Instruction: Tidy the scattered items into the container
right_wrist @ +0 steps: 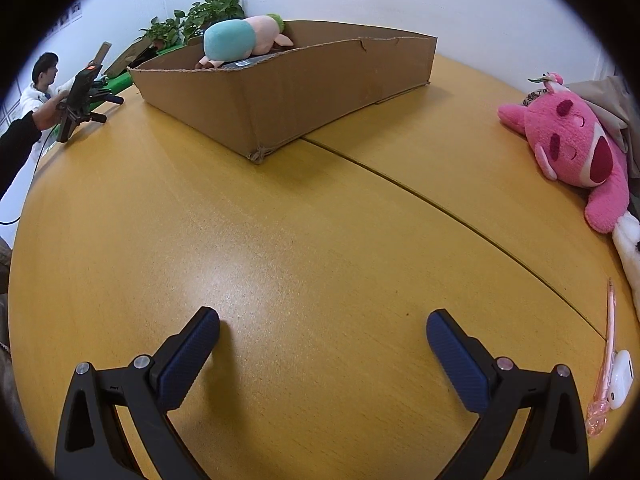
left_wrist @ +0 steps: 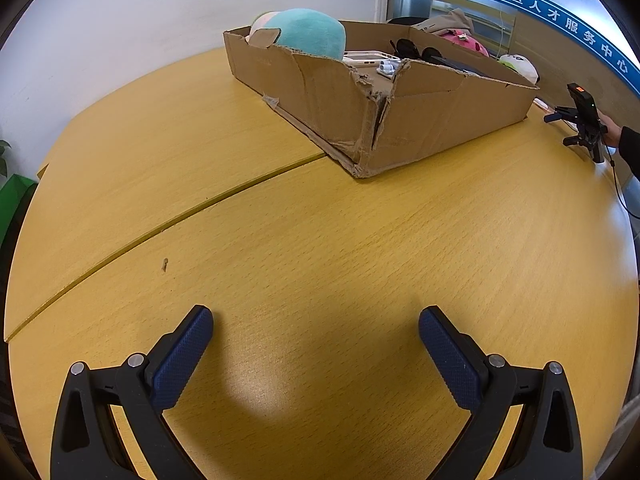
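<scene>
A torn cardboard box (left_wrist: 400, 120) stands on the yellow wooden table (left_wrist: 320, 240). It holds a teal plush (left_wrist: 310, 32), a white phone case (left_wrist: 370, 57), white earbuds (left_wrist: 387, 67) and black sunglasses (left_wrist: 408, 47). My left gripper (left_wrist: 316, 320) is open and empty, low over bare table in front of the box. My right gripper (right_wrist: 323, 322) is open and empty, facing the box (right_wrist: 288, 92) from its other side. A pink plush (right_wrist: 576, 152), a pink pen (right_wrist: 606, 364) and a white earbud case (right_wrist: 622, 378) lie on the table to its right.
A seam (left_wrist: 180, 216) runs across the table. The right gripper shows far right in the left view (left_wrist: 568, 128); the left gripper shows far left in the right view (right_wrist: 102, 108). Potted plants (right_wrist: 200, 16) and a seated person (right_wrist: 40, 80) are behind. A white plush (right_wrist: 632, 248) lies at the right edge.
</scene>
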A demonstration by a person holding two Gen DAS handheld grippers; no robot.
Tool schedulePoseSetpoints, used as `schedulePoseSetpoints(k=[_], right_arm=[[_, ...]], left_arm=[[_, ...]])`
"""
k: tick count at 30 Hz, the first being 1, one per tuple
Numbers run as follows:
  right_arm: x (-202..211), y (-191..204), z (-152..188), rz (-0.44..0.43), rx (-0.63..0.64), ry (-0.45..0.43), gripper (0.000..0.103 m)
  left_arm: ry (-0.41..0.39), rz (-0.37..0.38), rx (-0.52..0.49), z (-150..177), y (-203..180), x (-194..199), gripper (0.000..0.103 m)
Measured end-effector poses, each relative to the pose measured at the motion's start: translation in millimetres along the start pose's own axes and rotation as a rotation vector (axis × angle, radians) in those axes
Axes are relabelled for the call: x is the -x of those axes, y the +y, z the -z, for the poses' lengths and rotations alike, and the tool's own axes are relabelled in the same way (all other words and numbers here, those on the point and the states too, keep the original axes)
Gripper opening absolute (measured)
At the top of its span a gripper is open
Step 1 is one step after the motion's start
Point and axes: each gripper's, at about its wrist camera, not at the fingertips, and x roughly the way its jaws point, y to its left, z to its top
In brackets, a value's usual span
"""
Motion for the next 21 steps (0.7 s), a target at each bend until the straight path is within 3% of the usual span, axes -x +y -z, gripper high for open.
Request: schedulePoseSetpoints(k=[8, 14, 21], right_arm=[[0.3, 0.9, 0.0, 0.011, -0.008, 0.0, 0.103], [2.8, 5.8, 3.8, 0.043, -0.055, 0.0, 0.103], [2.7, 6.8, 4.3, 0.042, -0.052, -0.001, 0.103]], left_arm=[[0.0, -0.005, 0.005, -0.5, -0.1, -0.4, 0.103], [-0.005, -0.106, 0.142, -8.9, -3.6, -5.7, 0.103], [-0.008, -0.122, 0.167, -11.2, 0.2, -7.3, 0.103]])
